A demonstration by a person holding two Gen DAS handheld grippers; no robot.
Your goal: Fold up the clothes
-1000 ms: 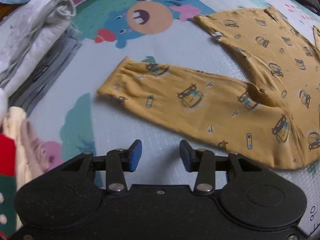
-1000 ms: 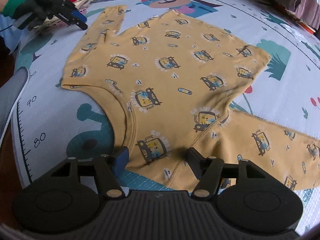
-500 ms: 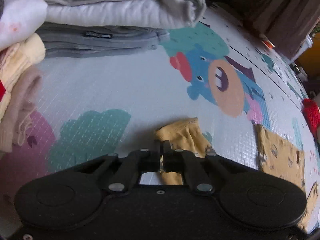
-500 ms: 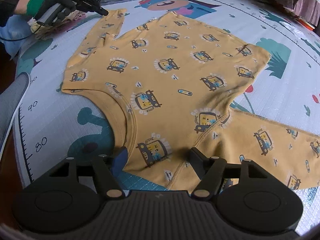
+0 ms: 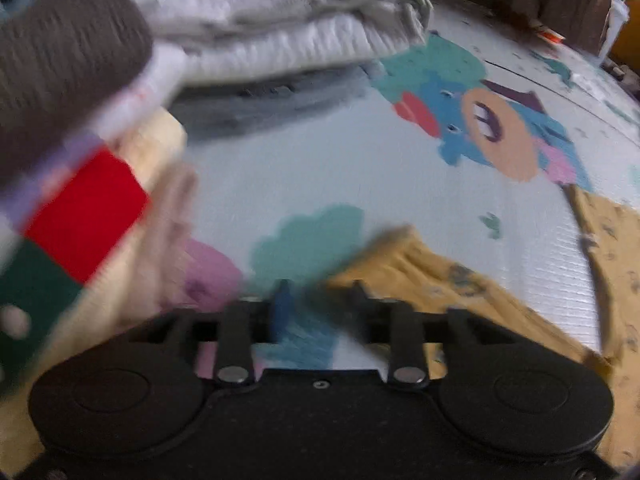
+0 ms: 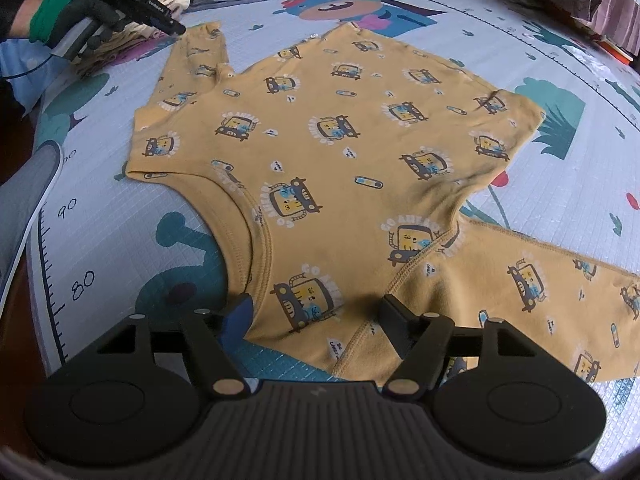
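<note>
A mustard long-sleeve shirt (image 6: 360, 140) printed with little cars lies flat on the play mat, neckline toward me. My right gripper (image 6: 318, 312) hovers open over the shoulder by the collar, with fabric lying under the gap. Its sleeve (image 6: 560, 280) runs off to the right. The other sleeve (image 6: 200, 52) points to the far left, and a gloved hand (image 6: 68, 16) holds my left gripper (image 6: 178, 29) at its cuff. In the blurred left wrist view, the left gripper (image 5: 319, 300) has its jaws opening. The cuff (image 5: 404, 256) lies just off its right finger, with only mat between the pads.
Folded clothes are stacked at the mat's far left: a white and grey pile (image 5: 280, 28), and cream, red and green pieces (image 5: 84, 208). A grey padded edge (image 6: 28, 200) borders the mat on the left. The mat (image 6: 520, 32) stretches beyond the shirt.
The left gripper swung over to the sleeve cuff, shut on it half a second ago, and now stands apart with the cuff let go. The right gripper has not moved.
</note>
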